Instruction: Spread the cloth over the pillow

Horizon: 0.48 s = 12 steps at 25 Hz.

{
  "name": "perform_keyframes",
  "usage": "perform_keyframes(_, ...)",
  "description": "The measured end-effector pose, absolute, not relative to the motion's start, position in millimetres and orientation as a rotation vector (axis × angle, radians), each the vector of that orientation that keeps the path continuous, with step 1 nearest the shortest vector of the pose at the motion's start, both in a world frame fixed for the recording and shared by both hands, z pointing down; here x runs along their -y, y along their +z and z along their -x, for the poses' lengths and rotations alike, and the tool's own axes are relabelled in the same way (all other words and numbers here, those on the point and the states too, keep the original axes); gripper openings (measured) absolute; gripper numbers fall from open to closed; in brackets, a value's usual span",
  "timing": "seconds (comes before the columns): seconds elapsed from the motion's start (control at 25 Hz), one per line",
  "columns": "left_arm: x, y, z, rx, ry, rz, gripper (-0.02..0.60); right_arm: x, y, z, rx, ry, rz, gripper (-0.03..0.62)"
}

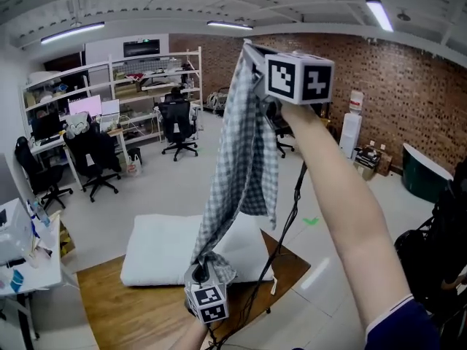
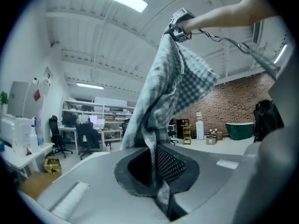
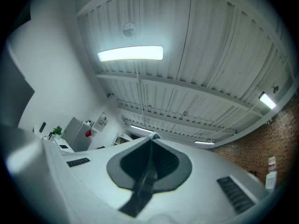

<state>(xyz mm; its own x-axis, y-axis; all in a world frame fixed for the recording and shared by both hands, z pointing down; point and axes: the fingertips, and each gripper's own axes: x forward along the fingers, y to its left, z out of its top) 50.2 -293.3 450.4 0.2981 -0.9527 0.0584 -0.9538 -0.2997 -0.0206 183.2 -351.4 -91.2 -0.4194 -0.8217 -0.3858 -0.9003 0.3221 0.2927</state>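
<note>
- Fingers (image 2: 180, 164) of your left gripper (image 1: 203, 274): pinched together on a lower part of the cloth (image 1: 244, 159), with fabric running between the pads.
- Fingers (image 3: 170, 164) of your right gripper (image 1: 252, 52): closed on the cloth's top end. A thin fold shows between them, and the head view has the cloth hanging from there.
- Cloth: strung in the air, bunched into a narrow twisted drape from the high right gripper to the low left one, above the near edge of the pillow (image 1: 164, 250). None of it lies spread on the pillow yet.
- Pillow: flat on the wooden worktop (image 1: 124, 312), uncovered.
- Step in hand, as I read it: opening the cloth out before laying it.
- To do it well: draw your grippers apart sideways until the held edge goes taut and the twist drops out. Keep both grips firm. Bring the right gripper down level with the left, carry the free edge past the pillow's far side, then lower evenly.
- Watch: the bunched middle may land as a lump, and the hanging cable (image 1: 292, 217) could snag the cloth.
</note>
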Motion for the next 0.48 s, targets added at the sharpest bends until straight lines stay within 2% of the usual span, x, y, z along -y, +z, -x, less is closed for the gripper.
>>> perform_keyframes(0.48,322,366,134,2.164,0.054,-2.375,0.012,369,-39,-242,-2.321,0.548,1.706,0.003)
